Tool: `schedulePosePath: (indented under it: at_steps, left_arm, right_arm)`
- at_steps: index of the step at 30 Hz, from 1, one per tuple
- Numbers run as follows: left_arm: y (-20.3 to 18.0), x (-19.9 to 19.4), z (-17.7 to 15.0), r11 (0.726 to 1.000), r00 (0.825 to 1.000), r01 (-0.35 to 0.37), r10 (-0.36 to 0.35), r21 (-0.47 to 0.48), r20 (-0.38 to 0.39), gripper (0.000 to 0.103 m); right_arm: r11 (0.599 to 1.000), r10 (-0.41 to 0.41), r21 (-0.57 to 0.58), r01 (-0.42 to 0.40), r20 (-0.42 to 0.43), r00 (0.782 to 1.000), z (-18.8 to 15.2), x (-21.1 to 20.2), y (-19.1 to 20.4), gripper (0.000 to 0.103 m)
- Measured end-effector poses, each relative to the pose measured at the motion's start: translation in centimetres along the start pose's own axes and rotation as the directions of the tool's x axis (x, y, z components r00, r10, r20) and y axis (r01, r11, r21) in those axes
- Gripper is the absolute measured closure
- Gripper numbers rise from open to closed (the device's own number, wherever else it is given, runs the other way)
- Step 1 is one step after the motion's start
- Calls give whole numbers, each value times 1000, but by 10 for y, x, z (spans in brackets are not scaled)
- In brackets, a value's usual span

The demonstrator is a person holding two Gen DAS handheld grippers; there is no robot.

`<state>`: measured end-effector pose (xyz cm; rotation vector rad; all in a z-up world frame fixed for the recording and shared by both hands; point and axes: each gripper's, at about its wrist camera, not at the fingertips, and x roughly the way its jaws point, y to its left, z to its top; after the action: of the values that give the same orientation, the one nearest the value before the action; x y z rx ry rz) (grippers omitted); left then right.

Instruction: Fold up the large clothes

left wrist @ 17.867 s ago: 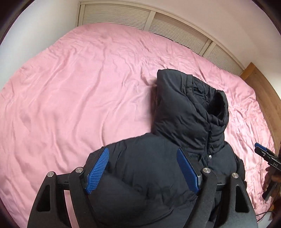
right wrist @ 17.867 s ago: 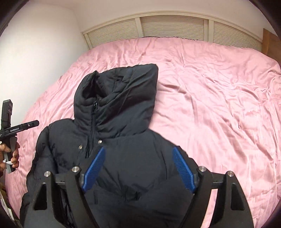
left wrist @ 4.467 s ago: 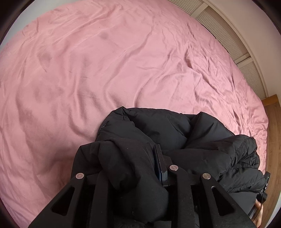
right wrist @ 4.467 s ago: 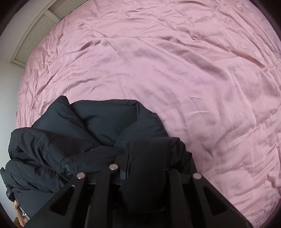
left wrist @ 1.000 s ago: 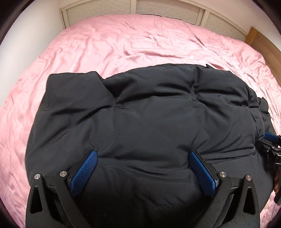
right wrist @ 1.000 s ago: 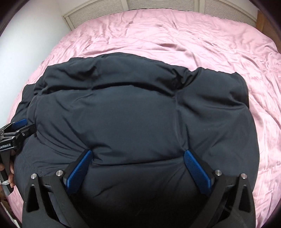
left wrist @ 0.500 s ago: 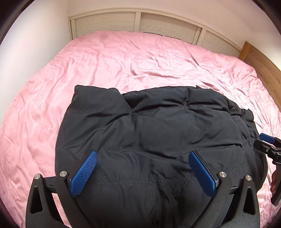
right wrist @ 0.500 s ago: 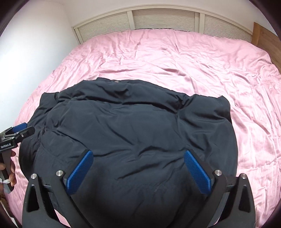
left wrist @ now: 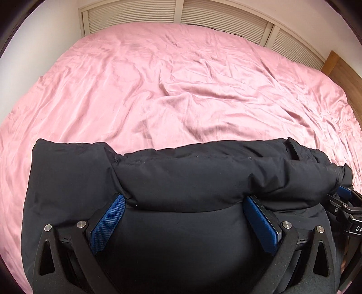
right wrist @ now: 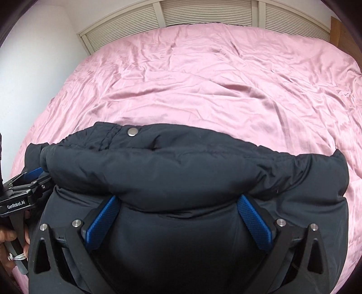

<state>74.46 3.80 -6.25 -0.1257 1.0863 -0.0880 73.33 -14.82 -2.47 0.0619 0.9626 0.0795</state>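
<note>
A black puffer jacket (left wrist: 181,181) lies folded into a thick bundle on the pink bed, filling the lower half of both views; it also shows in the right wrist view (right wrist: 181,171) with a metal snap on its far edge. My left gripper (left wrist: 184,201) is open, its blue pads wide apart and tucked under the bundle's rolled far fold. My right gripper (right wrist: 178,199) is open in the same way under the fold. The right gripper shows at the right edge of the left wrist view (left wrist: 346,205). The left gripper shows at the left edge of the right wrist view (right wrist: 25,187).
The pink sheet (left wrist: 181,90) is wrinkled and stretches far beyond the jacket. Slatted cream panels (left wrist: 203,13) run along the far side of the bed. A wooden headboard (left wrist: 339,65) stands at the right. A white wall (right wrist: 27,67) lies to the left.
Both grippers have dropped low and close onto the jacket. The jacket's far part now stands up as a thick roll in front of the open fingers, where it lay flatter before.
</note>
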Motion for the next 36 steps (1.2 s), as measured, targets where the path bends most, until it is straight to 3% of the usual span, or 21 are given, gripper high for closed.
schedulePosePath:
  at_steps: [7,13,22,30,34,36]
  left_arm:
    - [22,-20,27,998,999,-34,36,-55,35,1]
    - [56,-65,16,992,994,-57,67,-116,81,1]
    - [79,-126,-56,988,990,-25,46,-155,131,1]
    - [112,-128,-122,978,993,-87,100,-188,60,1]
    - [143,-137,-133,963,996,-21,45,-269,83,1]
    - [158,-130,-131,950,997,67,-52,-306,58,1]
  right_arm:
    - [998,-49,35,48,11,999,24,-5,-15,0]
    - [993,-88,88,83,53,995,14,-50,-35,0]
    - [995,-78,65,72,93,993,-55,-119,-40,0]
    - [993,-80,90,78,19,997,-132,-123,-59,0]
    - [984,-89,158,79,57,994,-148,-141,-92,0]
    - [975,-79,213,60,80,994,-150,-149,-114,0]
